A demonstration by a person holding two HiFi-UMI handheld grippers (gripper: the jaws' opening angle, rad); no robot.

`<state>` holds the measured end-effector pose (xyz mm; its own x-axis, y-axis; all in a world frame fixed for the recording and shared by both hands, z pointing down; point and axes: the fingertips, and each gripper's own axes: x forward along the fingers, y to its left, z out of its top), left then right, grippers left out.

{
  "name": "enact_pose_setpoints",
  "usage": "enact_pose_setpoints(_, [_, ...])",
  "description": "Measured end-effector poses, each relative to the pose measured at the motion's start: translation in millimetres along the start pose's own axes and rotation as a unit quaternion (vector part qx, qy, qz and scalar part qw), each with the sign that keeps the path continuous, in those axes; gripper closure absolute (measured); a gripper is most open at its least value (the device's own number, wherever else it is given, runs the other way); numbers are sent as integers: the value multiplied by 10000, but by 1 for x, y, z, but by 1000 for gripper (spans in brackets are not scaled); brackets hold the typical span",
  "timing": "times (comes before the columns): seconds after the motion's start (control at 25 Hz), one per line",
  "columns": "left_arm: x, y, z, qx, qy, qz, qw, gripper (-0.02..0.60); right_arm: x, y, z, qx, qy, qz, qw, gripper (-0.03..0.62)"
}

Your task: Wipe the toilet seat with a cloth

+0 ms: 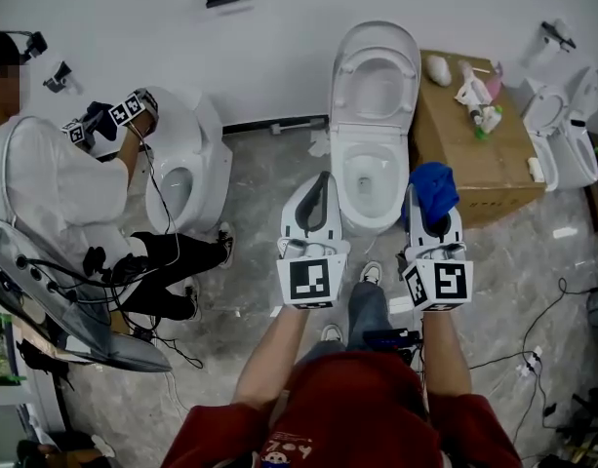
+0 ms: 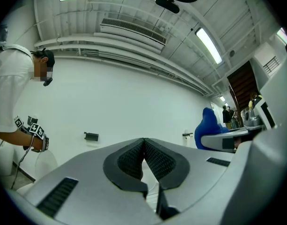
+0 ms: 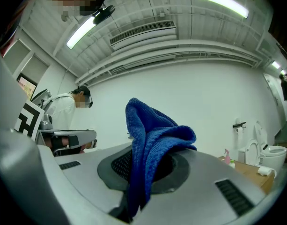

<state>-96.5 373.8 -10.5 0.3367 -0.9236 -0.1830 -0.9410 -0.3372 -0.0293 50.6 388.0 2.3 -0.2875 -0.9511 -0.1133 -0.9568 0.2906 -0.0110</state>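
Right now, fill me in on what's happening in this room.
A person in a red top stands facing an open toilet with a gripper in each hand. The right gripper has its fingers shut on a blue cloth, held up in the air and not on the seat. The left gripper is shut and empty. At the left, a second person in white works at another toilet.

Head view steeply down over toilet [image 1: 347, 169], both gripper views low, facing shared white wall [image 2: 134, 107]
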Motion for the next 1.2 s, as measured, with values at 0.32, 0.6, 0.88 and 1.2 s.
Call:
enact_pose_setpoints(0.32, [100,2,-28,-163,-24,97,9998,566,86,-62,-29,74,32,55,10000,540])
enact_pose_setpoints(0.6, [228,2,-68,-146,-53,169,9997,566,191,-144,-69,122,176,212,9995,540])
enact_pose_setpoints(0.88, [307,5,-111,-184,49,293,9994,566,260,-192,-107,203,230,362,9989,540])
enact_pose_setpoints(1.2, [363,55,-223,-398,290,352,9982,566,339,-199,-207,214,418,360,9982,540])
